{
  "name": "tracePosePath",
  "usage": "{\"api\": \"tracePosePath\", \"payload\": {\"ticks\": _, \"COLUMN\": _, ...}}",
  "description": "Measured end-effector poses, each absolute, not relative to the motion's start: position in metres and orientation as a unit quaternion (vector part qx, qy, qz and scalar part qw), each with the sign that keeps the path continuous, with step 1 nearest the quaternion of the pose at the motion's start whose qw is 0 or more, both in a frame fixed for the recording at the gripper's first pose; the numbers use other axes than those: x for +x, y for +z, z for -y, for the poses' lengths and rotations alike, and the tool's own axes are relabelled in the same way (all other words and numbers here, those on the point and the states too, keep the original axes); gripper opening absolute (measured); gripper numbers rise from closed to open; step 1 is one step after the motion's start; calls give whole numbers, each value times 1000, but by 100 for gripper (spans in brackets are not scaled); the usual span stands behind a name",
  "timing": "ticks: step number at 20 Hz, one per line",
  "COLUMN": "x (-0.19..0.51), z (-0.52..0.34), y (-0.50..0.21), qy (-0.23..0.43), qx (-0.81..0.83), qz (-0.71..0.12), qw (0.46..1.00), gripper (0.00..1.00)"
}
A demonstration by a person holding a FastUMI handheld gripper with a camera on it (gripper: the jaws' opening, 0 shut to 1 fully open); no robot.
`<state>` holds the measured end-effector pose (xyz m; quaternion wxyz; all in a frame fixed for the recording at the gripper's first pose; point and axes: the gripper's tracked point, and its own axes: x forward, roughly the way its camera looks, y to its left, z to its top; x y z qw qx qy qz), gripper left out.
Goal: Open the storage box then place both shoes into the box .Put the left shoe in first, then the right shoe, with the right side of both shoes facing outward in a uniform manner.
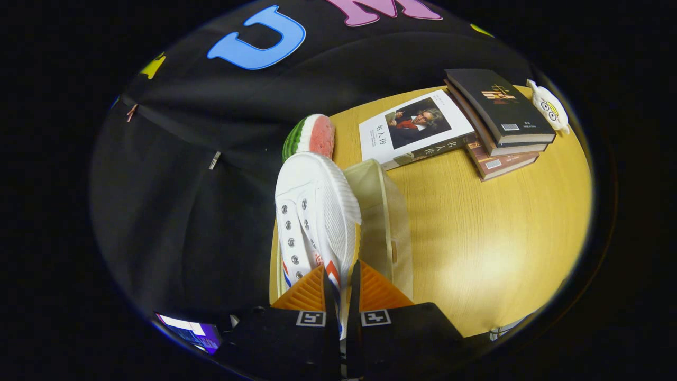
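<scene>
Clearly the gripper (341, 288) has its two fingers drawn nearly together, with just a thin gap between them, and both press on the white shoe (314, 211) at its rear part, so the jaws are clamped on it. The shoe stands out ahead of the fingers, lifted and turned on its side, its textured white sole facing the table side and its eyelet rows facing the dark cloth wall. Red and blue stripes show on the shoe just beside the fingers.

Just beside the shoe, on the sole side, sits the clear storage box (383, 217) on the round wooden table (502, 233); whether the shoe touches the box I cannot tell. Beyond the shoe's toe lies a watermelon slice toy (309, 136) at the table's rim. Farther across the table lies a white book (415, 129) with a portrait on its cover, and next to it a stack of dark books (497, 121). A small white plush toy (550, 106) rests just past that stack.
</scene>
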<state>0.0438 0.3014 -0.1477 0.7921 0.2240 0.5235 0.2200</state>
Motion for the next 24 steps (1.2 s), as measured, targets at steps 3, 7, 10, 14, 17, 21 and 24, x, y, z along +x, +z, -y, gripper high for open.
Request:
{"api": "tracePosePath", "payload": {"ticks": 3, "x": 46, "z": -316, "y": -130, "qy": 239, "qx": 255, "qz": -506, "qw": 788, "gripper": 39}}
{"api": "tracePosePath", "payload": {"ticks": 7, "x": 70, "z": -278, "y": -106, "qy": 232, "qx": 179, "qz": -442, "qw": 848, "gripper": 99}}
{"api": "tracePosePath", "payload": {"ticks": 10, "x": 76, "z": -254, "y": -79, "qy": 224, "qx": 139, "qz": -382, "qw": 886, "gripper": 99}}
{"api": "tracePosePath", "payload": {"ticks": 14, "x": 85, "z": -210, "y": -35, "qy": 187, "qx": 112, "qz": -295, "qw": 930, "gripper": 99}}
{"api": "tracePosePath", "payload": {"ticks": 17, "x": 85, "z": -175, "y": -5, "qy": 157, "qx": 78, "qz": -234, "qw": 956, "gripper": 99}}
{"api": "tracePosePath", "payload": {"ticks": 21, "x": 76, "z": -125, "y": 25, "qy": 107, "qx": 47, "qz": -165, "qw": 979, "gripper": 99}}
{"api": "tracePosePath", "payload": {"ticks": 24, "x": 69, "z": -85, "y": 41, "qy": 63, "qx": 48, "qz": -112, "qw": 990, "gripper": 99}}
